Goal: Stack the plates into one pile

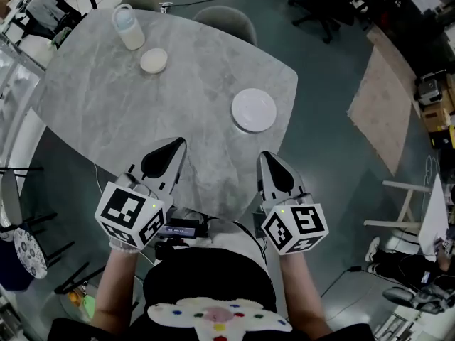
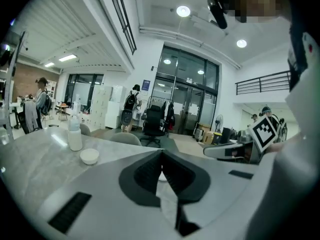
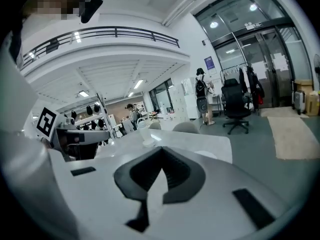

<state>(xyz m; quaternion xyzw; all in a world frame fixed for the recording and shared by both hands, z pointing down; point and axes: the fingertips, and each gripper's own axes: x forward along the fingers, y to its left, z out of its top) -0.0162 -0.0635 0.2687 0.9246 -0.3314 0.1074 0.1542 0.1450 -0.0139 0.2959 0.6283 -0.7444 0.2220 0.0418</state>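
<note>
A white plate [image 1: 254,110] lies near the right edge of the grey marble table [image 1: 128,112]. A smaller cream dish [image 1: 153,60] sits at the far left beside a clear bottle [image 1: 128,27]. My left gripper [image 1: 178,143] and right gripper [image 1: 264,155] hover side by side over the table's near edge, both shut with nothing between the jaws. The left gripper view shows the shut left gripper [image 2: 161,152], the dish [image 2: 89,156] and the bottle [image 2: 75,136]. In the right gripper view, beyond the shut right gripper [image 3: 161,149], part of the plate [image 3: 207,154] shows.
Two grey chairs [image 1: 222,16] stand at the table's far side. A tan rug [image 1: 384,105] lies on the floor to the right, and a patterned stool [image 1: 27,251] stands at the left. People and office chairs are in the room beyond.
</note>
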